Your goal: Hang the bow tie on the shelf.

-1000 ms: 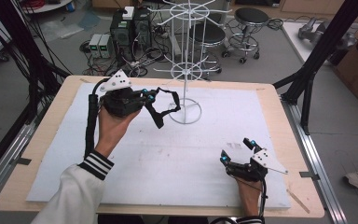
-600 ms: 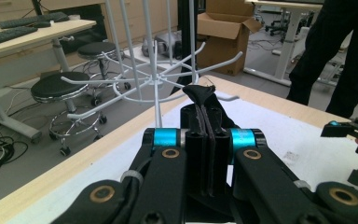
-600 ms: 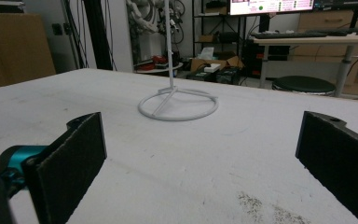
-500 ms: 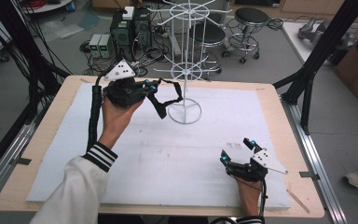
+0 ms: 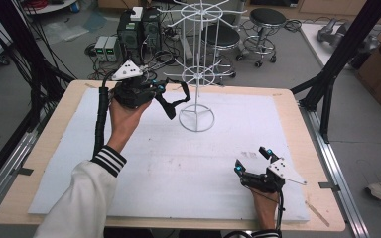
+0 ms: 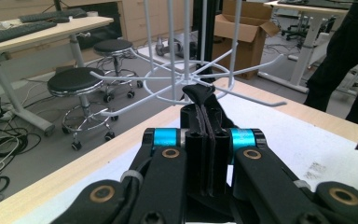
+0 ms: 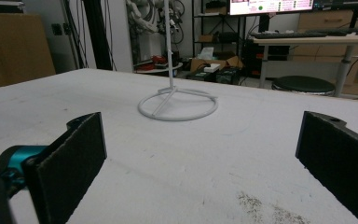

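High view: one wire rack [image 5: 197, 74], left hand-held gripper [image 5: 171, 101] clamped together, right hand-held gripper [image 5: 250, 159] spread.

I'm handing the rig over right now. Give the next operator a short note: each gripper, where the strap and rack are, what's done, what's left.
Left gripper: raised beside the white wire rack, shut on a black strap, whose loop hangs from the jaws.
Right gripper: resting low on the white mat at the near right, jaws wide open, nothing between them.
Rack: standing on its ring base at the mat's far middle.
Done: strap picked up and brought level with the rack's lower arms.
Left: probably hanging the strap on an arm; it isn't hooked yet.
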The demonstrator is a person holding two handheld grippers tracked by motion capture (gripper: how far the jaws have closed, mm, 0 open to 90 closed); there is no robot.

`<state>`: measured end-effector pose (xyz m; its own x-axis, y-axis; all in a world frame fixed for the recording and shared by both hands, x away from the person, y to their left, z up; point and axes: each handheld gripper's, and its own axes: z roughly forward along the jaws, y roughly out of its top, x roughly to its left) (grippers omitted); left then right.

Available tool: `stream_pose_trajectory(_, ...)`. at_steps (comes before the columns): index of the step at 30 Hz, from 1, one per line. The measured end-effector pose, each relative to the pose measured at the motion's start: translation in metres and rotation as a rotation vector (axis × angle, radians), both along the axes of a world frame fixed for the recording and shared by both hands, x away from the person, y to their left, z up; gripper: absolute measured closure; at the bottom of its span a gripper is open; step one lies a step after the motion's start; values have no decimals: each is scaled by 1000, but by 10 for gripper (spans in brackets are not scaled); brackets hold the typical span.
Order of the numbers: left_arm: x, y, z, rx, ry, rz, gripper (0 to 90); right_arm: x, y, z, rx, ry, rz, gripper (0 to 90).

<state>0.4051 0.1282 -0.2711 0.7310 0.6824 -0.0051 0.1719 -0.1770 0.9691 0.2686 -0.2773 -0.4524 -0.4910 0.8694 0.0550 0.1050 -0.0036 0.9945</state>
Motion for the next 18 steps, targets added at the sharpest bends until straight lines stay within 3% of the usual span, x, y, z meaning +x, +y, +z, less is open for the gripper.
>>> stream_pose_trajectory(18,13,-2,-15,11,49,46,883,0,0,0,5,4,3,6)
